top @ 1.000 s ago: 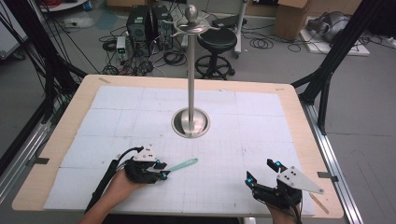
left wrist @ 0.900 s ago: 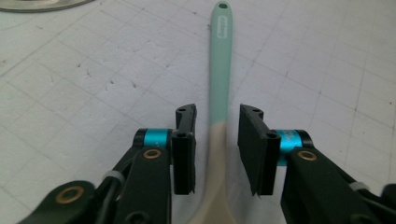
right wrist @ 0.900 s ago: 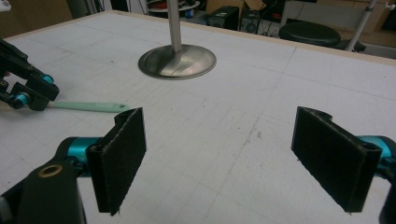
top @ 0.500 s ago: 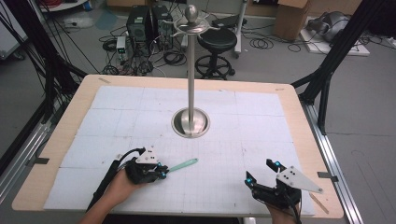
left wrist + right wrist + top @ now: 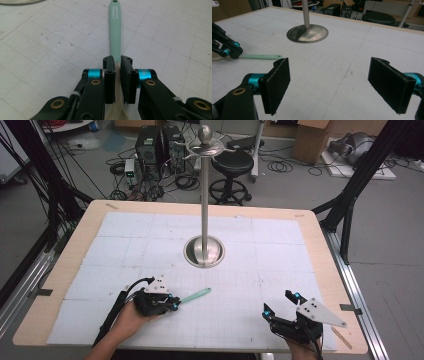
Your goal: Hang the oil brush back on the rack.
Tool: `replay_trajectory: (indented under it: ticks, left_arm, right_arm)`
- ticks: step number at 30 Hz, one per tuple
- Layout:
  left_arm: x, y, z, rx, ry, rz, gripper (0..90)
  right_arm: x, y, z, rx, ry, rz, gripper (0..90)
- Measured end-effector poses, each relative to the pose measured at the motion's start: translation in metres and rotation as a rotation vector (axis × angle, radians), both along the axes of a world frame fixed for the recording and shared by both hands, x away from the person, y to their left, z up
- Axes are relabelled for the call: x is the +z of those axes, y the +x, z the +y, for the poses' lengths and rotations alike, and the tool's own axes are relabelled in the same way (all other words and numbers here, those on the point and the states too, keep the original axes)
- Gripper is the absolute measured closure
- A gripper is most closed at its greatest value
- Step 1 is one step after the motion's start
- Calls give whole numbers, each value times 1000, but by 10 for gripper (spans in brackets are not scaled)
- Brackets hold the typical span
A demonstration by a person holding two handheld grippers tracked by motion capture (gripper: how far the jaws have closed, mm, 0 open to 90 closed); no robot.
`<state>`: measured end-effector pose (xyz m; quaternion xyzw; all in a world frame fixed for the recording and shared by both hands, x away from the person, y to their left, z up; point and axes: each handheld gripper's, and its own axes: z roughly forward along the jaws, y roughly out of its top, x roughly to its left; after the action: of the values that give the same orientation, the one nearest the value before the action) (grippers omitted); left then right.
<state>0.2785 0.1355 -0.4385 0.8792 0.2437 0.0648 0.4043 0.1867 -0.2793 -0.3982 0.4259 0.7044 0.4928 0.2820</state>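
— So how far along does the work look?

— Barely begun, by the look of it. The left gripper [image 5: 171, 303] sits low at the near left of the table [image 5: 60, 285], and its jaws have just been closing: the left gripper view has them pinching the spatula [image 5: 115, 32] at the neck, where the mint-green handle meets the cream-coloured blade. The pads press on it from both sides.

— And is the spatula off the table yet?

— No sign of that. In the high view the spatula [image 5: 196, 295] lies flat on the white gridded mat [image 5: 280, 250], handle pointing away from the hand toward the middle of the table. The grasp seems made; the lift is not yet done.

— Where would it go?

— A fair guess is the steel utensil stand [image 5: 204, 195] at the centre of the mat. Its round base is well apart from the spatula, and the hooks at the top of the pole hang bare. The handle has a small hole at its far end, which would suit a hook. So what remains is raising the tool, carrying it up to the hooks and threading the hole over one.

— What about the other hand?

— The right gripper [image 5: 281, 304] rests near the front right edge, its jaws spread wide with nothing between them, well apart from the spatula and the stand.
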Motion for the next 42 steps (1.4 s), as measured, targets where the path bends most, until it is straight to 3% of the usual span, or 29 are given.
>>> replay_trajectory:
  ticks: [9,18,22,35,41,42]
  left_arm:
    - [13,-4,8,23,-116,-22,822]
    - [29,-15,15,64,-249,-85,821]
    - [39,-20,19,77,-319,-115,821]
    - [56,-31,24,94,-405,-169,821]
    - [60,-36,21,85,-423,-186,821]
    - [60,-37,20,81,-425,-186,821]
  right_arm:
    - [0,0,0,4,16,-1,167]
    - [2,3,4,20,113,5,167]
    - [7,6,14,50,141,-11,167]
    - [14,18,46,142,169,3,167]
    - [18,30,69,219,177,21,167]
    - [20,35,80,255,192,17,168]
